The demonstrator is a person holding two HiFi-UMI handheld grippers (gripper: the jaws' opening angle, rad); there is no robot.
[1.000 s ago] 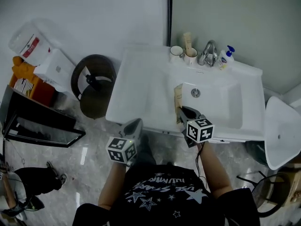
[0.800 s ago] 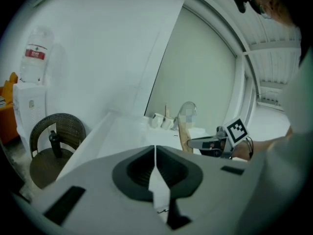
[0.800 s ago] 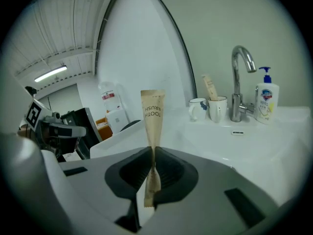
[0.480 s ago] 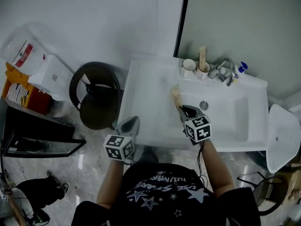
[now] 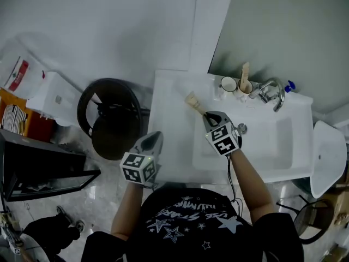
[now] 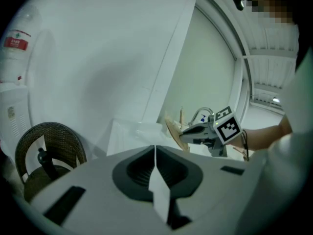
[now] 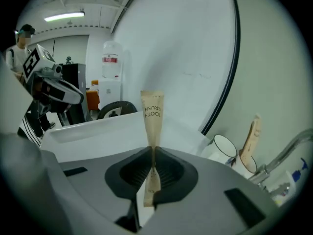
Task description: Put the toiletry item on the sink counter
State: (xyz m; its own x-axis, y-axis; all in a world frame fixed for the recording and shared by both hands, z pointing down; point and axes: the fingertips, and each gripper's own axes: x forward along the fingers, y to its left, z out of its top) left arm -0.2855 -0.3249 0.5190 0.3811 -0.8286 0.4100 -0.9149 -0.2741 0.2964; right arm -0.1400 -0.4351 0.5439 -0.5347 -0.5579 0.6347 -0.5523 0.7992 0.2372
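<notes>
A tan paper toothbrush packet (image 7: 152,117) stands upright between the jaws of my right gripper (image 7: 152,169), which is shut on its lower part. In the head view the right gripper (image 5: 210,115) holds the packet (image 5: 192,100) above the flat left part of the white sink counter (image 5: 169,130), just left of the basin (image 5: 272,141). My left gripper (image 5: 155,139) hangs at the counter's front left edge. Its jaws (image 6: 155,166) are shut with nothing in them. The left gripper view also shows the right gripper (image 6: 198,131) with the packet (image 6: 173,131).
At the counter's back stand two cups (image 5: 228,83), one holding a second tan packet (image 5: 244,76), then a faucet (image 5: 268,90) and a blue-capped soap bottle (image 5: 288,85). A dark wicker bin (image 5: 110,119) sits on the floor at left. A white toilet (image 5: 327,157) is at right.
My right gripper has carried the packet from over the basin's front to the back left, over the flat counter. The left gripper has stayed by the counter's front edge.
</notes>
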